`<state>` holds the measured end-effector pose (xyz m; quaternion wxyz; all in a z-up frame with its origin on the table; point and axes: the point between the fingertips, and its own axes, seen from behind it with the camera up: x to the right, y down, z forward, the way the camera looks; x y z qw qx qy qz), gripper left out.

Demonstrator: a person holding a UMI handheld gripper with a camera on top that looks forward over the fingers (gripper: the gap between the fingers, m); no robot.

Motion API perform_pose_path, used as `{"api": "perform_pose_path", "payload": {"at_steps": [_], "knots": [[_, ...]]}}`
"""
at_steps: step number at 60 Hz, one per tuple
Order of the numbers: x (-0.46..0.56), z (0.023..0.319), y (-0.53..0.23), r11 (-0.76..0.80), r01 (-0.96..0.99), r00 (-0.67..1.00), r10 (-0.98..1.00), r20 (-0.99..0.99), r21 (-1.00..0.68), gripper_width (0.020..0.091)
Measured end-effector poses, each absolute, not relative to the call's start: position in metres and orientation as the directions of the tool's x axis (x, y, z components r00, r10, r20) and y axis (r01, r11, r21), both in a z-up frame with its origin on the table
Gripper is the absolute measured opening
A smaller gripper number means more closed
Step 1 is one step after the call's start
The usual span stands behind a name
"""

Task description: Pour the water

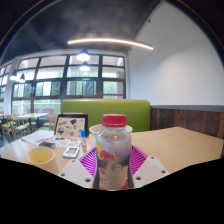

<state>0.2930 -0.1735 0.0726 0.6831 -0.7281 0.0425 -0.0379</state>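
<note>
Fingers of the gripper clamp a red-capped plastic bottle, their pink pads pressing both its sides. It stands upright over a wooden table. Left of it sits a yellow bowl, with a phone just beyond.

The gripper points forward, fingers level and clamped inward.

One view only, riding low on the tool, looking forward across the surface toward the windows.
</note>
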Motion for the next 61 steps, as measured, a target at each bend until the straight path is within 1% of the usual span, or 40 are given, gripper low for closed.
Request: {"api": "perform_pose_path", "payload": {"at_steps": [5,6,11,14,15,18,19,22,23,24,25,27,30,31,32,34,37,42,43,47,54,61], "knots": [[0.288,0.078,-0.191,-0.072,0.009,0.992,-0.129,0.019,-0.997,0.0383],[0.294,0.073,-0.174,-0.071,0.008,0.992,-0.128,0.017,-0.997,0.0384],[0.294,0.074,-0.175,-0.068,-0.006,0.991,-0.133,0.003,-0.998,0.0400],[0.295,0.080,-0.184,-0.066,-0.004,0.991,-0.134,0.005,-0.998,0.0467],[0.296,0.080,-0.183,-0.068,-0.004,0.991,-0.135,0.005,-0.998,0.0499],[0.298,0.078,-0.180,-0.089,-0.006,0.990,-0.144,0.007,-0.996,0.0566],[0.299,0.071,-0.180,-0.105,-0.011,0.989,-0.150,0.005,-0.994,0.0609],[0.300,0.068,-0.183,-0.135,-0.019,0.987,-0.159,0.002,-0.991,0.0816],[0.299,0.069,-0.185,-0.138,-0.021,0.987,-0.161,0.002,-0.990,0.0852],[0.299,0.070,-0.186,-0.140,-0.019,0.987,-0.159,0.003,-0.990,0.0849],[0.299,0.077,-0.199,-0.137,-0.014,0.987,-0.159,0.008,-0.990,0.0826],[0.294,0.075,-0.211,-0.133,-0.003,0.988,-0.155,0.018,-0.991,0.0802],[0.286,0.081,-0.225,-0.128,0.008,0.987,-0.156,0.028,-0.992,0.0814],[0.289,0.091,-0.234,-0.130,0.016,0.987,-0.159,0.036,-0.991,0.0817],[0.285,0.088,-0.247,-0.129,0.020,0.986,-0.161,0.041,-0.991,0.0817],[0.279,0.092,-0.258,-0.131,0.032,0.986,-0.157,0.053,-0.991,0.0816],[0.272,0.104,-0.281,-0.129,0.039,0.987,-0.150,0.059,-0.991,0.0817],[0.253,0.110,-0.324,-0.119,0.034,0.988,-0.146,0.051,-0.992,0.0823],[0.249,0.116,-0.337,-0.115,0.027,0.988,-0.148,0.045,-0.993,0.0822],[0.237,0.125,-0.368,-0.094,0.008,0.989,-0.146,0.022,-0.996,0.0824],[0.221,0.125,-0.412,-0.087,-0.037,0.988,-0.151,-0.023,-0.995,0.0824],[0.206,0.127,-0.437,-0.069,-0.027,0.991,-0.129,-0.018,-0.997,0.0822]]}}
